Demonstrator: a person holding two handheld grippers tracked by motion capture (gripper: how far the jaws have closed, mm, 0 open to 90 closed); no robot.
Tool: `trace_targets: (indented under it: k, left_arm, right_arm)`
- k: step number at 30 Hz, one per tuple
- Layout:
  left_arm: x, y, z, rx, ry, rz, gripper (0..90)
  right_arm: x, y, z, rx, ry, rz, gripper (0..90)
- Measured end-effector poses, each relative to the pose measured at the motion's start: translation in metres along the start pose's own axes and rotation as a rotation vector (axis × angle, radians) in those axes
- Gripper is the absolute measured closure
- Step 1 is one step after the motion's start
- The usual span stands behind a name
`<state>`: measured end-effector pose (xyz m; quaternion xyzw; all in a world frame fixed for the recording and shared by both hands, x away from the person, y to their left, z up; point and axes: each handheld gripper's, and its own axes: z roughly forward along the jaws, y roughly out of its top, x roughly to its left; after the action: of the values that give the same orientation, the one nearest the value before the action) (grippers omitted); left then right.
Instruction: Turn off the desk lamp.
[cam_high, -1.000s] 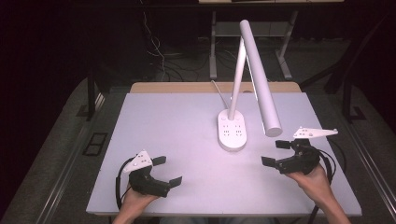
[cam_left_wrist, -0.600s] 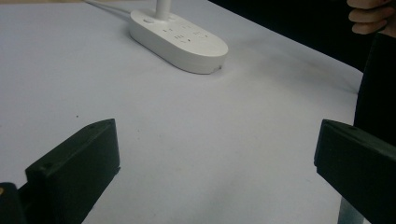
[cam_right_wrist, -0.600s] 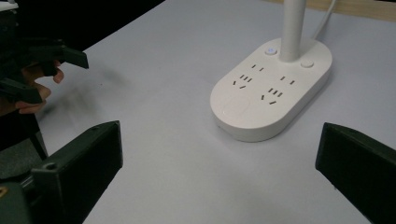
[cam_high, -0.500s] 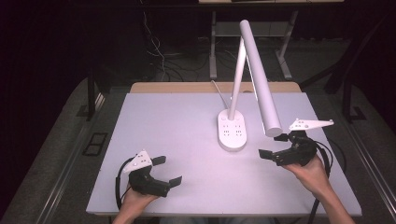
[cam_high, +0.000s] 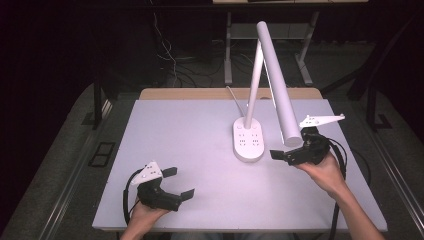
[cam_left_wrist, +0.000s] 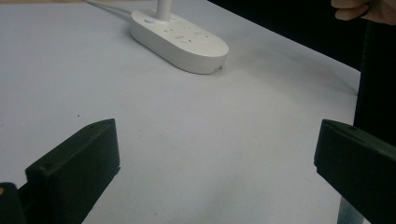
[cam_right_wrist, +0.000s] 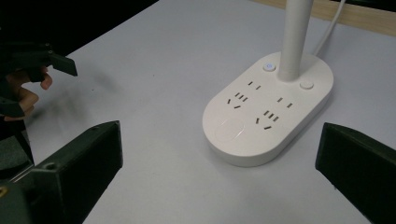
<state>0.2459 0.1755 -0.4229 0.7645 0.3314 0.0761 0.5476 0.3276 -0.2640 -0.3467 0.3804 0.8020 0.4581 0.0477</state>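
Note:
A white desk lamp stands right of the table's middle. Its oval base (cam_high: 248, 142) carries sockets, two small buttons and a long touch pad. A thin post rises from the base, and the long tube head (cam_high: 276, 75) slopes down to the right. My right gripper (cam_high: 285, 150) is held open just right of the base, under the tip of the head. In the right gripper view the base (cam_right_wrist: 268, 112) lies between and beyond the jaws. My left gripper (cam_high: 179, 183) stays open and empty near the front left edge, with the base (cam_left_wrist: 180, 39) far ahead.
The pale grey table (cam_high: 190, 130) has a wooden strip (cam_high: 200, 94) along its far edge. The lamp's white cable (cam_high: 235, 95) runs back off that edge. Dark floor, metal frames and cables surround the table. The left hand (cam_right_wrist: 28, 70) appears at the far left of the right gripper view.
My right gripper has moved forward and left, closer to the lamp base and under the head's tip. The left gripper has stayed put.

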Motion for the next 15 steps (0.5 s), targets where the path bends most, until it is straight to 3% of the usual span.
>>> trace_targets:
  k: [15]
  left_arm:
    - [0.001, 0.0, 0.0, -0.001, -0.006, -0.002, 0.0]
  right_arm:
    - [-0.021, 0.031, 0.022, 0.016, -0.004, 0.012, 0.7]
